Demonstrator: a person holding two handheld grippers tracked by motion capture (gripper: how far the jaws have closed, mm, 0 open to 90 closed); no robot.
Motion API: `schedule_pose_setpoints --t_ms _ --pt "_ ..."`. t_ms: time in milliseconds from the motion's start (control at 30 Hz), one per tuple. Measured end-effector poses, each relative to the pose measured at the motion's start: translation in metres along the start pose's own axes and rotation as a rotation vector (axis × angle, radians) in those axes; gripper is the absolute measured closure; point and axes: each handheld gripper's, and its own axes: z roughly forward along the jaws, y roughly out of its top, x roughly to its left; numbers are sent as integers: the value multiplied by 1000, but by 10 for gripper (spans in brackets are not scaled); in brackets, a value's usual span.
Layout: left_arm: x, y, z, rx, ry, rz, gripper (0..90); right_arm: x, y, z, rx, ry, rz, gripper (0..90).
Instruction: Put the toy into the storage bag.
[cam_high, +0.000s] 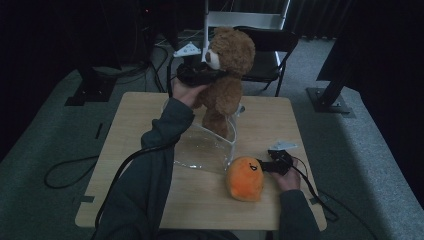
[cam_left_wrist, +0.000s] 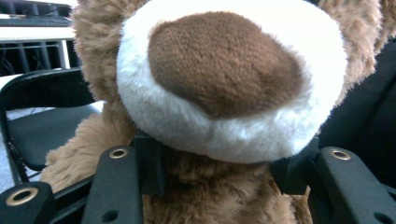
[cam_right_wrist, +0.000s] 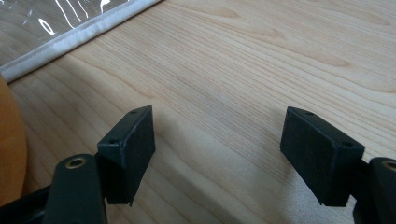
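Teddy bear (cam_high: 226, 75): it is held upright above the far half of the table, its feet hanging in the open mouth of the clear bag.
Left gripper (cam_high: 212, 76): it is clamped on the bear's neck, just under the white muzzle; in the left gripper view a pad (cam_left_wrist: 150, 168) is seen pressed into the fur at each side of the neck.
Clear bag (cam_high: 207, 145): it is lying on the table (cam_high: 150, 107) with its white-edged mouth raised around the bear's legs.
Step in hand: judged to be the lowering of the bear into the bag.
How it is done well: the grip on the neck is best kept firm and the bear kept upright, so that the legs are fed straight through the mouth and the rim is not dragged shut.
Right gripper (cam_right_wrist: 217, 154): it is resting low over bare wood near the table's right edge, its jaws apart with nothing between them.
Use of the right gripper: the bag's rim could be pinned or lifted by it, so the mouth is kept wide.
Orange plush (cam_high: 245, 178): it is lying just beside the right gripper, by the bag's near corner.
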Motion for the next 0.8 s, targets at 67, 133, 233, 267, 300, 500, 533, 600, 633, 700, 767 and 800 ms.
schedule_pose_setpoints --t_ms 67,133,233,267,300,500,533,600,633,700,767,800 --pt "4 -1 -5 4 -24 -6 477 0 0 0 0 0 0 254" --pt "5 -1 -7 4 -30 -8 477 0 0 0 0 0 0 254" --pt "9 -3 -12 9 -49 -11 477 0 0 0 0 0 0 254" --pt "10 -4 -14 13 -54 -13 477 0 0 0 0 -1 -1 254" --pt "11 -5 -15 17 -61 -14 476 0 0 0 0 -1 0 254" --pt "16 -12 -23 51 -98 -4 476 0 0 0 -1 -1 -1 254" --pt "17 -13 -24 59 -109 -6 476 0 0 0 -1 -1 -1 254" --pt "18 -14 -25 65 -115 -3 476 0 0 0 -1 -1 -1 254" --pt "18 -15 -26 67 -122 -5 476 0 0 0 0 -2 -1 254" --pt "19 -17 -28 76 -139 -6 476 0 0 0 -1 -2 -1 254" --pt "20 -18 -29 83 -148 -2 475 0 0 0 -1 -2 0 254" --pt "20 -18 -29 87 -153 -2 475 0 0 0 -1 -2 -1 254"
